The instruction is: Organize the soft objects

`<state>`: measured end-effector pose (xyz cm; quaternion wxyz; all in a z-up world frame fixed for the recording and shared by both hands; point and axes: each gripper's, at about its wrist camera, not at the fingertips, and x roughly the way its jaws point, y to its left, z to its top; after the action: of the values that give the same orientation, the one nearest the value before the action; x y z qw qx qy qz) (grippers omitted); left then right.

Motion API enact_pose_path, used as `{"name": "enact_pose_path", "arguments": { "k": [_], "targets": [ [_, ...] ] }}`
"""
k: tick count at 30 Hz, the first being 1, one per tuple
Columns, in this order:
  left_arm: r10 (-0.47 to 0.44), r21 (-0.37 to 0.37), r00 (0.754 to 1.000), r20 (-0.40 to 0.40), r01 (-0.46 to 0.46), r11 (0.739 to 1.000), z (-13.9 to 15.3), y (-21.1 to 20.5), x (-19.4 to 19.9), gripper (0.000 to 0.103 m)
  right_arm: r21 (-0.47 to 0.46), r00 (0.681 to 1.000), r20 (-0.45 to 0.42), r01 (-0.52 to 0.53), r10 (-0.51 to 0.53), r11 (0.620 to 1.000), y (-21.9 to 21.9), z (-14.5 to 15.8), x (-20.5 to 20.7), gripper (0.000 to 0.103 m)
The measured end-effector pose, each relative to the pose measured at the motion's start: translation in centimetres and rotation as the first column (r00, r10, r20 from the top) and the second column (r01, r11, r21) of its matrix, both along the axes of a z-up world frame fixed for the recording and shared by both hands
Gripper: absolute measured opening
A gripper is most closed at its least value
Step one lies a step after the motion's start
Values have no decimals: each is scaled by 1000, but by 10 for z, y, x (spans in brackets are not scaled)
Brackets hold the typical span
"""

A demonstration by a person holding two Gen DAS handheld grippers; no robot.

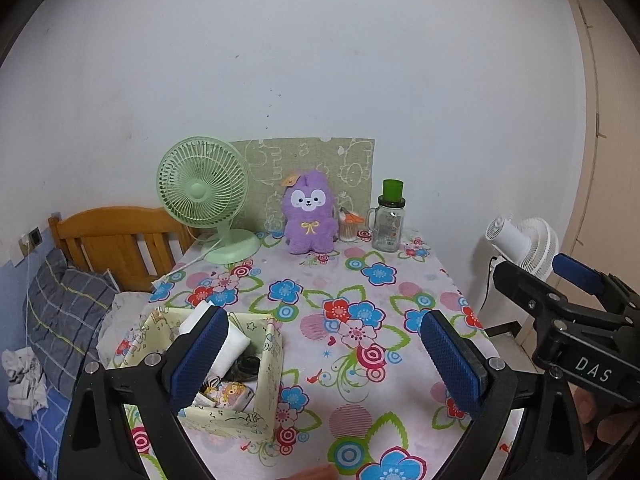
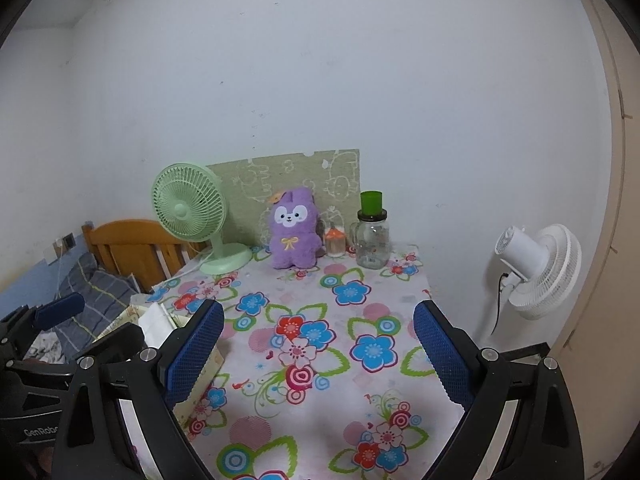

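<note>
- Worktop (image 2: 320, 420) middle lies bare; purple plush (image 2: 294, 236) at far edge, storage box (image 1: 224, 380) near left edge.
- Left hand-held gripper (image 1: 324, 364) and right hand-held gripper (image 2: 320, 356) both gape empty.

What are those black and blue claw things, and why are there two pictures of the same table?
They are two grabbing tools that a person holds, one in each hand. Each has a camera looking along its blue fingers, so you get two pictures. One shows the left gripper, the other the right gripper. Both are open and hold nothing. On the flowery table sit a purple plush toy, a green fan, a glass jar and a box of small things.
</note>
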<state>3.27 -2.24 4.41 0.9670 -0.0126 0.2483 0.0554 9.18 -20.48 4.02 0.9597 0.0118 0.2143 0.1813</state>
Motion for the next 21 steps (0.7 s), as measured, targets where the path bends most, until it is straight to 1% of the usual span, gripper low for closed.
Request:
{"name": "enact_pose_path", "arguments": {
  "k": [21],
  "targets": [
    [7,-9,1000,10,-7,1000,3,1,-1,98,-9,1000,4,-8,8,1000,1,1,-2,97]
  ]
}}
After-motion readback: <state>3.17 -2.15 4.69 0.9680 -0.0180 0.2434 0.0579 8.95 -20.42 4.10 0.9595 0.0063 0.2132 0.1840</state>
